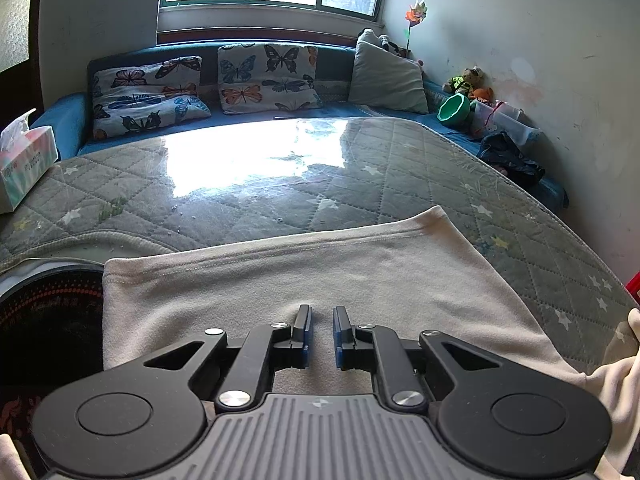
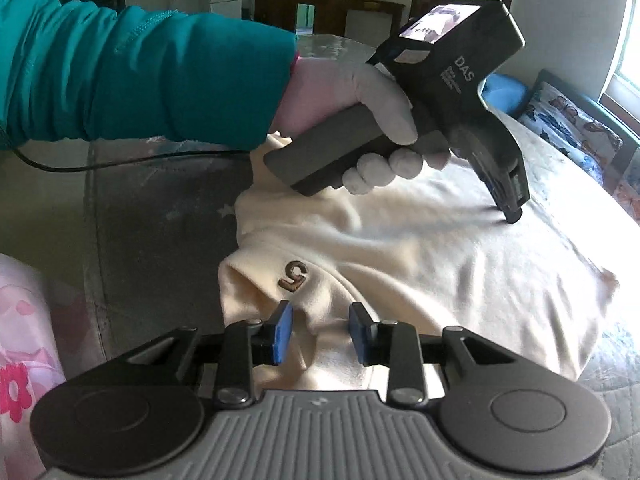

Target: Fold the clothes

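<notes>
A cream garment (image 2: 440,272) with a small brown emblem (image 2: 294,276) lies spread on a quilted grey bed cover (image 2: 152,220). My left gripper (image 2: 512,214), held by a gloved hand (image 2: 376,92), points down onto the garment's far part, and creases run toward its tip. In the left wrist view its jaws (image 1: 322,328) stand nearly together on the cloth (image 1: 320,264), pinching it. My right gripper (image 2: 320,332) is open over the near edge of the garment. A raised fold lies between its blue pads (image 2: 282,332), which do not press on it.
A tissue box (image 1: 26,160) stands at the bed's left edge. Butterfly pillows (image 1: 148,92), a grey pillow (image 1: 388,76), a green bowl (image 1: 454,110) and dark clothing (image 1: 508,156) lie along the far side. A teal sleeve (image 2: 140,72) crosses above the bed. Pink flowered cloth (image 2: 20,340) lies near left.
</notes>
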`<state>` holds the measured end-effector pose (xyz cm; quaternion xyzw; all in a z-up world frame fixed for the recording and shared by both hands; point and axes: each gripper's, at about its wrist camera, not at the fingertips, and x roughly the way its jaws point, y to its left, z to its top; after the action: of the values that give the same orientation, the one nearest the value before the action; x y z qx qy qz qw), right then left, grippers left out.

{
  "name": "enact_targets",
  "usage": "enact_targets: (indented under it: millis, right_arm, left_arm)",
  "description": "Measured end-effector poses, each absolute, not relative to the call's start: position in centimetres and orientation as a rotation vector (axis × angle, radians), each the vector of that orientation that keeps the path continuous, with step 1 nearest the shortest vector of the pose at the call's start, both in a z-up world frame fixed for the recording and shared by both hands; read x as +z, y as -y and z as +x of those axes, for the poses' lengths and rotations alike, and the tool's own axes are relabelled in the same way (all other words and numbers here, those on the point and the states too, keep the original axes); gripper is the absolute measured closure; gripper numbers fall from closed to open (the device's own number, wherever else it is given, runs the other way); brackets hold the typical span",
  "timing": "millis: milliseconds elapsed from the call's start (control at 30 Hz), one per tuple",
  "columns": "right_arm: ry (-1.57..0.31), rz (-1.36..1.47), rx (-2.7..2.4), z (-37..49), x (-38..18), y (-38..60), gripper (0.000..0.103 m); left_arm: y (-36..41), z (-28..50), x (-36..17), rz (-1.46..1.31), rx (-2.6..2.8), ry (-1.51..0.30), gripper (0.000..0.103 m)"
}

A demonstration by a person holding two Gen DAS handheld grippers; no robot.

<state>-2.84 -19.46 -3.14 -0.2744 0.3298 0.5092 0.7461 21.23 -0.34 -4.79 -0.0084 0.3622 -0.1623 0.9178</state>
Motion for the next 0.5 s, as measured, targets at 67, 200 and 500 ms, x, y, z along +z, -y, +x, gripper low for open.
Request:
enact_targets:
  millis: [67,200,500]
  right_arm:
    - [-0.709,-0.604,1.113,-2.9,-3.2,19.5,0.076]
    - [-0.719,-0.591,1.104,-2.7,-3.2,19.5,0.095]
    - [-0.729,-0.604,1.175,-4.3,-2.4,19.9,0.098]
  left_arm:
    - [0.4,21.2,-4.8,-0.016,-0.334,-0.744,0.090]
    - [0.3,21.2,-4.9,-0.020,-0.335,-0.745,0.090]
    - [0.3,21.4,-5.0,-0.022,-0.330,-0.740,0.090]
